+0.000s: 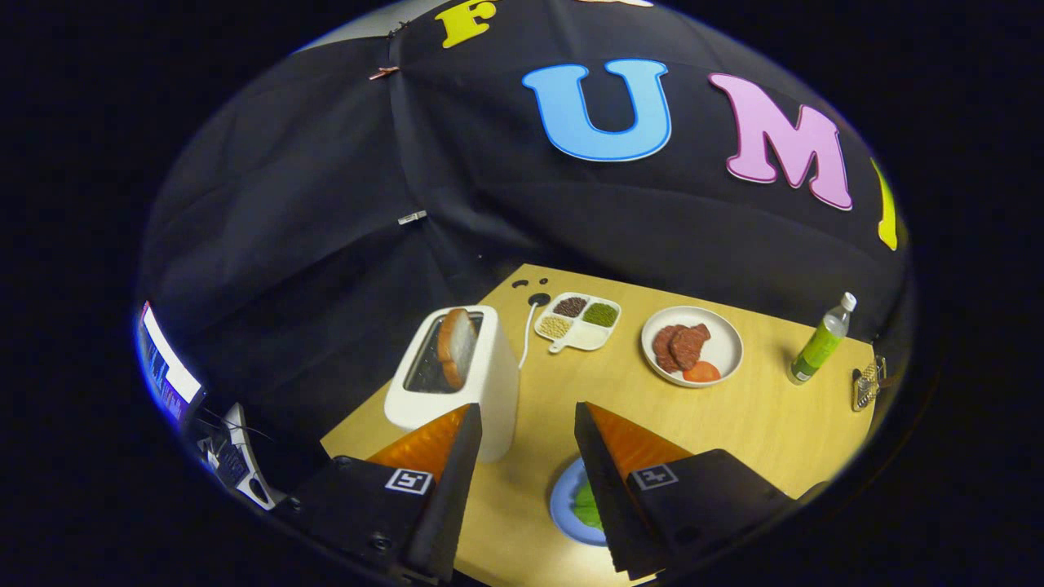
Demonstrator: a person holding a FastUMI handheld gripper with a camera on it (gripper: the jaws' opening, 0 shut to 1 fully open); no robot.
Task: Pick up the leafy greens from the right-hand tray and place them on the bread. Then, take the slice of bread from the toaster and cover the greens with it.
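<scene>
The gripper [526, 428] is open and empty above the table, greens [587, 505] already on the blue plate [563, 509] below, so reaching the bread [457, 346] in the toaster [457, 383] may knock it

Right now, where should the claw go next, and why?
Probably forward and toward the toaster, to line up with the bread slice standing in its slot. The claw is open and holds nothing, and the leafy greens already lie on the blue plate just below its fingers, so the top slice seems to be what is left.
</scene>
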